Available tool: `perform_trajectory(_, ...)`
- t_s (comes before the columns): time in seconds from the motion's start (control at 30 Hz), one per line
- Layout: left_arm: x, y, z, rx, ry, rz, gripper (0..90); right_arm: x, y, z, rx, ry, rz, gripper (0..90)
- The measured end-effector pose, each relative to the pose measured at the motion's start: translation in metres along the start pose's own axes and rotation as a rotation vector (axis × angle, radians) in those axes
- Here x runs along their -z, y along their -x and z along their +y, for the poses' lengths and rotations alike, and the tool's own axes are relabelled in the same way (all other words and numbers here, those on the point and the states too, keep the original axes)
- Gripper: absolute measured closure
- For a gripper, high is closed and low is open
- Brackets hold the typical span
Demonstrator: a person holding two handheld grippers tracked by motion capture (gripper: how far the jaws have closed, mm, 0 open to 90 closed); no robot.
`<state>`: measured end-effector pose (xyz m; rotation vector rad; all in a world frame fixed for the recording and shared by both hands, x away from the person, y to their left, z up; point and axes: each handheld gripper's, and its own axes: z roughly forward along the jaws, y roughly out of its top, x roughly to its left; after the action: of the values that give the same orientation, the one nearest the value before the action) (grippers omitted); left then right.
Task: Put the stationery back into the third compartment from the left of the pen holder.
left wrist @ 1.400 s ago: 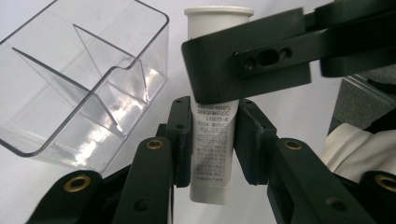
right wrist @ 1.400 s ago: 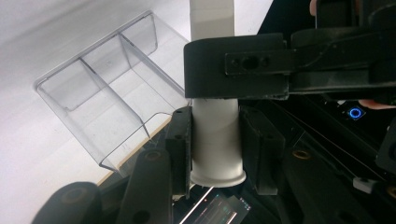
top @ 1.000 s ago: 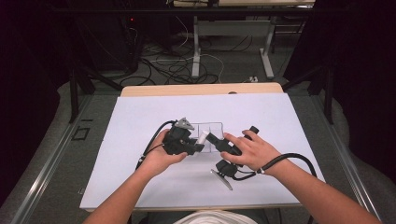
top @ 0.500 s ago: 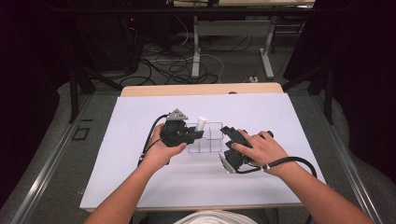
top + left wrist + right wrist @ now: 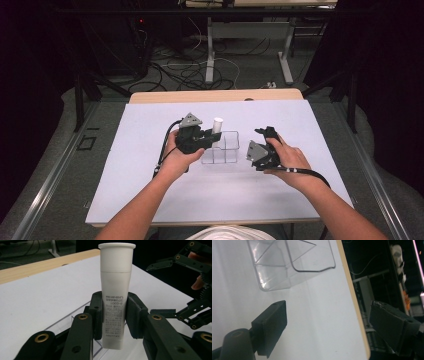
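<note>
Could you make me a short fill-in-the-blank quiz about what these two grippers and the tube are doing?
1. The left gripper is shut on a ____ tube.
2. The tube stands cap ____.
3. The right gripper is ____ and holds nothing.
4. The organizer on the table is made of ____ plastic.

Missing words: white; up; open; clear

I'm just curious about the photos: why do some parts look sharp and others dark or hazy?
High view: the white table is evenly lit, while the floor around it falls into near black. Left gripper view: the white tube held upright in the jaws is sharp, its small print readable, the background soft. Right gripper view: glare streaks the clear plastic organizer, and the near jaws look slightly blurred.
</note>
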<state>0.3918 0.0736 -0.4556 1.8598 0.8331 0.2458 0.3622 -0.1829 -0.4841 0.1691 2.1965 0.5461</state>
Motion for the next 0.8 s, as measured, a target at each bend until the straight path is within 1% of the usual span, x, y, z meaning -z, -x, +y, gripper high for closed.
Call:
perform_trajectory(0.03,-0.001,0.000,0.000,0.005,0.010,0.003,70.2,0.000,0.002,-0.003,-0.046,0.000,0.009,13.3)
perform_trajectory(0.07,-0.002,0.000,0.000,0.010,0.013,0.004,70.2,0.000,0.003,-0.005,-0.105,0.011,0.010,12.3)
perform_trajectory(0.13,-0.004,0.001,0.001,0.023,0.030,0.009,70.2,0.000,0.006,-0.011,-0.181,0.021,0.005,9.3)
perform_trajectory(0.23,-0.009,0.004,0.000,0.049,0.067,0.014,70.2,0.000,0.009,-0.018,-0.277,0.027,-0.005,5.0)
perform_trajectory(0.27,-0.010,0.005,0.000,0.052,0.064,0.014,70.2,-0.001,0.009,-0.021,-0.304,0.029,-0.003,4.2)
perform_trajectory(0.3,-0.011,0.006,0.000,0.049,0.072,0.016,70.2,-0.001,0.009,-0.024,-0.328,0.033,-0.007,3.8)
perform_trajectory(0.33,-0.013,0.008,0.000,0.054,0.077,0.019,70.2,-0.001,0.008,-0.026,-0.357,0.036,-0.006,3.2)
perform_trajectory(0.4,-0.016,0.011,-0.001,0.065,0.095,0.027,70.2,-0.002,0.007,-0.031,-0.399,0.041,-0.011,2.5)
perform_trajectory(0.43,-0.018,0.013,-0.001,0.064,0.104,0.033,70.2,-0.002,0.006,-0.032,-0.429,0.040,-0.011,2.4)
perform_trajectory(0.47,-0.019,0.014,-0.002,0.062,0.107,0.038,70.2,-0.003,0.006,-0.035,-0.443,0.047,-0.012,1.8)
perform_trajectory(0.57,-0.024,0.019,-0.003,0.068,0.128,0.046,70.2,-0.004,0.003,-0.040,-0.514,0.068,-0.018,0.3)
perform_trajectory(0.6,-0.026,0.021,-0.003,0.064,0.132,0.047,70.2,-0.005,0.003,-0.042,-0.530,0.082,-0.025,0.0)
perform_trajectory(0.63,-0.028,0.022,-0.004,0.071,0.136,0.050,70.2,-0.005,0.002,-0.043,-0.552,0.081,-0.019,0.0)
perform_trajectory(0.67,-0.029,0.023,-0.004,0.068,0.138,0.051,70.2,-0.005,0.002,-0.045,-0.565,0.085,-0.018,0.0)
perform_trajectory(0.7,-0.031,0.025,-0.005,0.079,0.142,0.050,70.2,-0.006,0.001,-0.046,-0.572,0.089,-0.019,0.0)
perform_trajectory(0.73,-0.033,0.026,-0.005,0.074,0.149,0.054,70.2,-0.006,0.001,-0.047,-0.576,0.085,-0.018,0.0)
perform_trajectory(0.77,-0.035,0.027,-0.006,0.078,0.143,0.049,70.2,-0.006,0.001,-0.048,-0.586,0.088,-0.016,0.0)
perform_trajectory(0.8,-0.037,0.028,-0.007,0.084,0.148,0.052,70.2,-0.005,0.001,-0.049,-0.596,0.089,-0.013,0.0)
